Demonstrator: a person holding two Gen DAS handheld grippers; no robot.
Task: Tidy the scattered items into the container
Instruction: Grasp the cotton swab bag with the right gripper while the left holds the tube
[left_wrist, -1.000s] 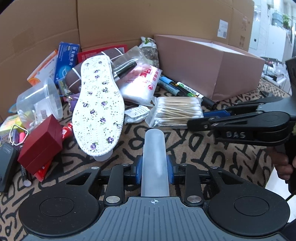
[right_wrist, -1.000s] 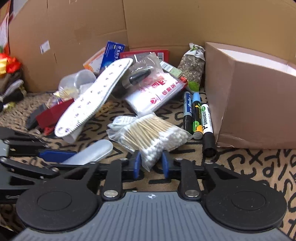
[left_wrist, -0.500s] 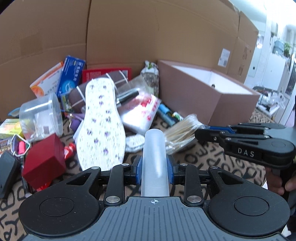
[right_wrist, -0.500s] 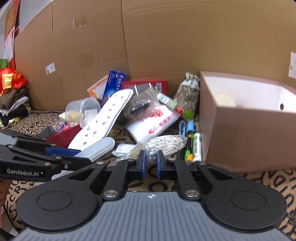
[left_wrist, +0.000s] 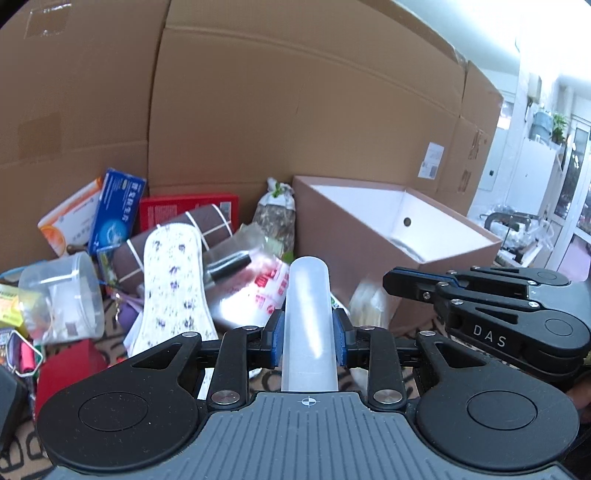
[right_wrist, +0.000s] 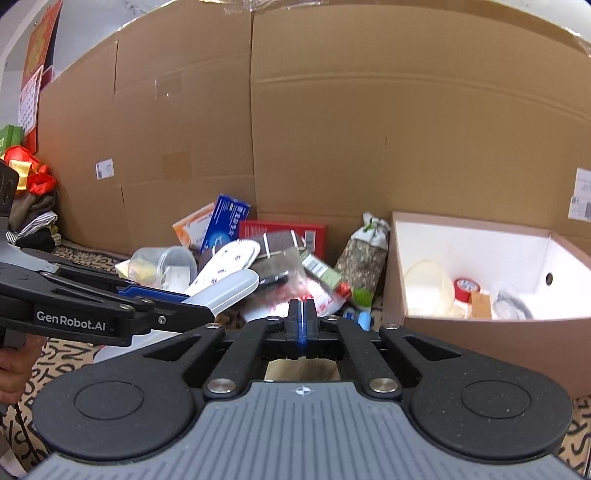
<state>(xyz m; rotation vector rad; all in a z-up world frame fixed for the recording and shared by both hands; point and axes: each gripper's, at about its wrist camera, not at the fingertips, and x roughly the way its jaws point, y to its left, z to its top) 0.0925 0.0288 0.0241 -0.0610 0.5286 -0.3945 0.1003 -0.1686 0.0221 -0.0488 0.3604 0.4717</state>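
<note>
Claws both loaded, it seems: your left claw (left_wrist: 309, 341) clamps a frosted case (left_wrist: 308, 314) across its middle so it rides level, while your right claw (right_wrist: 302, 326) is pressed together on a swab bag (left_wrist: 365, 304), seen only from the left wrist. The box (right_wrist: 480, 332) sits open on your right, items already inside, so lifting clears its wall; an insole (left_wrist: 173, 280) and cup (left_wrist: 61, 295) wait in the pile.

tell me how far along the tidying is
Done: red tape roll and a few other bits lie in the pink box. In hand: left gripper holds a translucent case; right gripper pinches the cotton swab bag. Left: insole, plastic cup and more.
</note>
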